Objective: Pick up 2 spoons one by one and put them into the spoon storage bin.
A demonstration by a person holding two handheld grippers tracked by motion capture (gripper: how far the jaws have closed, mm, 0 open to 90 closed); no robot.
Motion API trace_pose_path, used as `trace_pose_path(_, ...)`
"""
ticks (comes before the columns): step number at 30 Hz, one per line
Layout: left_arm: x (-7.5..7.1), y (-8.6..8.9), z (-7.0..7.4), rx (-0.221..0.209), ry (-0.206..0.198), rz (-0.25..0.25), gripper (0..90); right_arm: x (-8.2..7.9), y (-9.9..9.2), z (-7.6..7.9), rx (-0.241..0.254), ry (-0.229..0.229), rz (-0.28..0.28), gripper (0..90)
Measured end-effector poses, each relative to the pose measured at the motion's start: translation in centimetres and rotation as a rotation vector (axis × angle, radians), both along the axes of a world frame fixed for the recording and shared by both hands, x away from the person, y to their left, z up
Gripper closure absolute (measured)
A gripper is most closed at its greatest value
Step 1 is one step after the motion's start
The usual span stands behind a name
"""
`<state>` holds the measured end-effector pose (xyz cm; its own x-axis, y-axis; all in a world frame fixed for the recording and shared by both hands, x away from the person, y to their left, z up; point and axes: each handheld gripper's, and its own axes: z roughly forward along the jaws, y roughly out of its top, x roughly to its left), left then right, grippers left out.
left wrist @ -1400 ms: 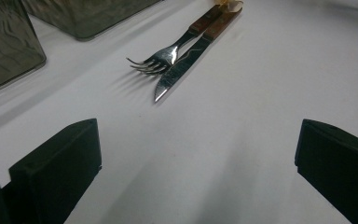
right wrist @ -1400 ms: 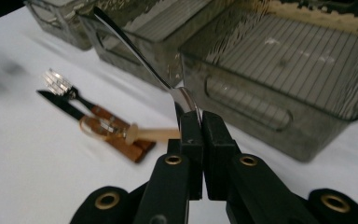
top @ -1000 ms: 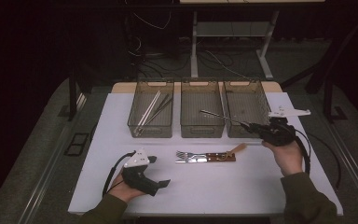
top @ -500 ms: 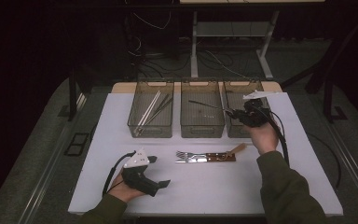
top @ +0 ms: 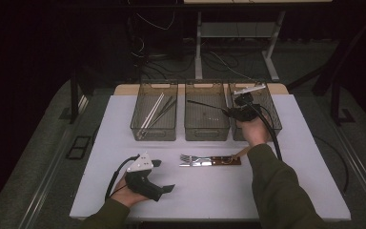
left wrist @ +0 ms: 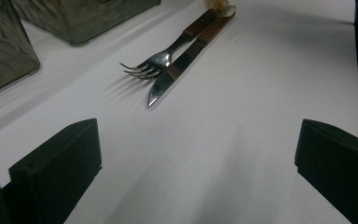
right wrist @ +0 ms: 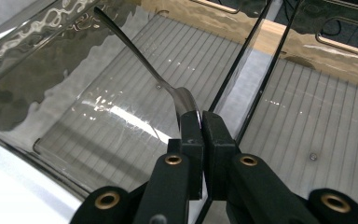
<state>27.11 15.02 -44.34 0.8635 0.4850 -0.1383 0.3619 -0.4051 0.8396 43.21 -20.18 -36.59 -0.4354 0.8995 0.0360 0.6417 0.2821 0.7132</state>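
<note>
Meanwhile, the right gripper (right wrist: 200, 122), fingers clenched on a spoon (right wrist: 142, 60), had carried it leftward over the middle bin (top: 207, 131), ready for release; the left gripper (top: 161, 177) rested, fingers released.

Dark room, grey floor (top: 38, 157), white table (top: 290, 181), cables (top: 152, 52) beneath a metal-legged bench (top: 198, 43) behind.
</note>
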Motion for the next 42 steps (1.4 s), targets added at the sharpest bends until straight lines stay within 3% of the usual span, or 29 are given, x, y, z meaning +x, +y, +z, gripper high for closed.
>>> trace_pose_path(7,0.0,0.0,0.1,-0.001,-0.001,-0.004,0.0,0.4,0.7,-0.5,-0.018,0.012,0.002,86.7)
trace_pose_path(10,0.0,0.0,0.1,-0.002,-0.001,-0.003,0.0,0.4,0.9,-0.6,-0.01,-0.005,0.006,75.6)
trace_pose_path(16,0.0,0.0,0.1,0.001,0.0,-0.004,0.0,0.0,0.5,-0.1,0.037,-0.019,0.038,61.5)
trace_pose_path(21,0.0,0.0,0.0,0.0,0.0,-0.002,0.0,-1.3,-0.4,0.6,0.083,-0.037,0.101,56.5)
trace_pose_path(28,0.0,0.0,0.0,0.005,0.001,0.002,0.0,-3.5,-1.8,1.0,0.098,-0.062,0.184,57.6)
trace_pose_path(32,0.0,0.0,0.0,0.015,0.0,-0.003,0.0,-4.7,-2.6,0.8,0.095,-0.067,0.215,63.8)
trace_pose_path(42,0.1,0.0,-0.1,0.016,0.004,0.0,0.0,-6.3,-4.8,-1.6,0.056,-0.004,0.25,84.5)
